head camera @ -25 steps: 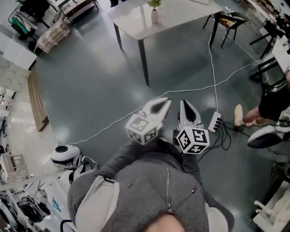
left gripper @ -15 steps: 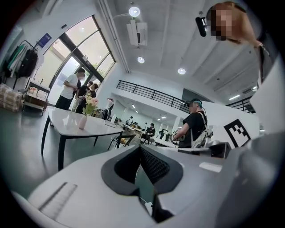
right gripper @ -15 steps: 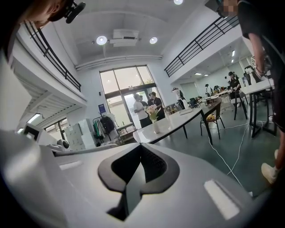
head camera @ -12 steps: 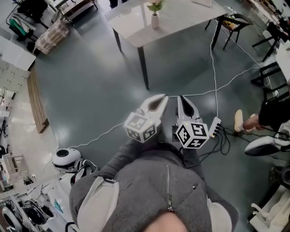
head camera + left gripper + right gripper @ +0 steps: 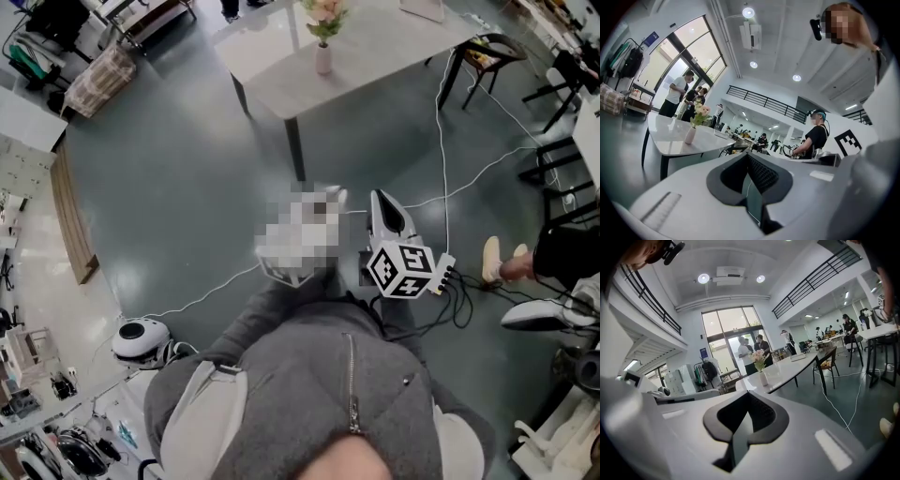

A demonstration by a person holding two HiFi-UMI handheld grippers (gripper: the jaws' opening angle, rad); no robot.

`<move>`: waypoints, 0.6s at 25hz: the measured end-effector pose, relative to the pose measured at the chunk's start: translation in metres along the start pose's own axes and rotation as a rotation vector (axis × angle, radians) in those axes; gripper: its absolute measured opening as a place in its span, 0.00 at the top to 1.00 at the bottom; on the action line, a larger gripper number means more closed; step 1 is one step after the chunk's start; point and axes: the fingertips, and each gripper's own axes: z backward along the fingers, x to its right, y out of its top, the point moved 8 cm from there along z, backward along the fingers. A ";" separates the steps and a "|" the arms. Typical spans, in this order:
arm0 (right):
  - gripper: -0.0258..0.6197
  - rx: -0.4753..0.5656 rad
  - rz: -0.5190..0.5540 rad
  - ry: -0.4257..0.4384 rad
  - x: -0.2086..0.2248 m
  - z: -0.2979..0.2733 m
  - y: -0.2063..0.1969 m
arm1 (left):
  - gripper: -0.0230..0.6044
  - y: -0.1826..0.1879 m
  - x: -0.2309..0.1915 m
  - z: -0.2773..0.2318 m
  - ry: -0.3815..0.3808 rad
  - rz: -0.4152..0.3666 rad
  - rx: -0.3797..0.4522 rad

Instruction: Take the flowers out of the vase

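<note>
The flowers (image 5: pixel 323 11) stand upright in a small white vase (image 5: pixel 323 59) near the front edge of a grey table (image 5: pixel 394 42), well apart from both grippers. Nothing has been removed; the stems sit fully in the vase.

The left gripper (image 5: pixel 749 178) and right gripper (image 5: pixel 381 202) are held side by side over the bare floor, both pointed toward the table. Each has its jaws closed together with nothing between them.

Step in hand, as judged: approach to the table, before any grasp. The next move calls for closing the gap to the table and opening the jaws. One gripper should probably steady the vase while the other takes the stems just above the rim. A white cable (image 5: pixel 441 141) crosses the floor on the way.
</note>
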 end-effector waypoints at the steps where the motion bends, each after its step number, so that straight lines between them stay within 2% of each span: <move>1: 0.96 -0.003 0.000 -0.001 0.000 -0.007 0.003 | 0.95 0.004 -0.006 -0.005 -0.003 0.002 0.001; 15: 0.96 -0.019 0.026 -0.017 0.011 -0.097 0.039 | 0.95 0.043 -0.077 -0.060 -0.016 0.014 0.005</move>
